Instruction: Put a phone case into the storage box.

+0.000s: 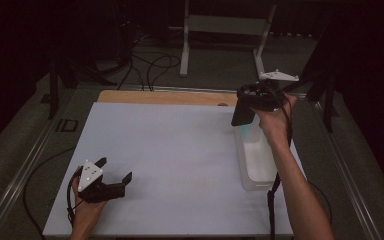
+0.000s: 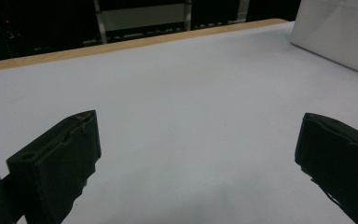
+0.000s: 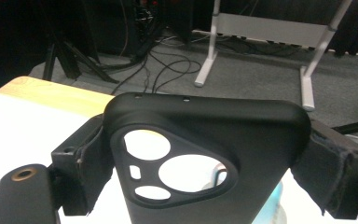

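My right gripper (image 1: 250, 100) is raised over the far end of a clear plastic bin (image 1: 255, 165) at the table's right side. It is shut on a black phone case (image 1: 242, 111), which hangs downward from the jaws. In the right gripper view the phone case (image 3: 205, 154) is squeezed between both pads, its camera cut-outs facing me. My left gripper (image 1: 116, 171) rests low on the white table surface (image 1: 180, 160) near the front left, jaws wide apart, nothing between them. In the left gripper view the two fingers (image 2: 60, 163) stand far apart over bare white surface.
The bin's white wall (image 2: 335, 37) shows at the upper right in the left gripper view. A wooden strip (image 1: 165, 96) edges the table's far side. Beyond it are a white metal stand (image 1: 225, 30) and cables (image 1: 150, 65) on the floor.
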Demonstrator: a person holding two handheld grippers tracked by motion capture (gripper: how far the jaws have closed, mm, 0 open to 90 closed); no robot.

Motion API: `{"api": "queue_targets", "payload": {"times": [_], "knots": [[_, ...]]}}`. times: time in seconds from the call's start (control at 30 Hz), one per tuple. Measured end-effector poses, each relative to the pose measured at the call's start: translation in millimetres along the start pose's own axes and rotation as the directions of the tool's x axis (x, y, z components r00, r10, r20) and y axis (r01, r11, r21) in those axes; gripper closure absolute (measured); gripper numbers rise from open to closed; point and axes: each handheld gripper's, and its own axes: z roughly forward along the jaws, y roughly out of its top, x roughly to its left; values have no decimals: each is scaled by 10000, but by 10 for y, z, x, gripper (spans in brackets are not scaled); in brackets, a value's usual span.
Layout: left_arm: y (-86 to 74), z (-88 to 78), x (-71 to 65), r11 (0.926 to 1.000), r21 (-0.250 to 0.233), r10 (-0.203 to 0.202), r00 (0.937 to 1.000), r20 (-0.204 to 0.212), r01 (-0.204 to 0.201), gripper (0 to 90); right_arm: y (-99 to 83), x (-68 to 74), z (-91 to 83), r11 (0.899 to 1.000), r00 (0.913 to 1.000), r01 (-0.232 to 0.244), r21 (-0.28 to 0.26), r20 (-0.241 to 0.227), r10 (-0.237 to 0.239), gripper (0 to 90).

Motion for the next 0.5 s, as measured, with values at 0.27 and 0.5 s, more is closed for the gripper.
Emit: {"api": "queue_targets", "payload": {"times": [0.27, 0.5], "knots": [[0, 3, -3, 10000, 9, 3, 10000, 10, -3, 6, -25, -100, 4, 9999, 9995, -73, 96, 323, 70, 137], [0, 11, -10, 10000, 31, 25, 10000, 41, -25, 6, -61, -183, 20, 9995, 9979, -200, 243, 617, 184, 137]]}}
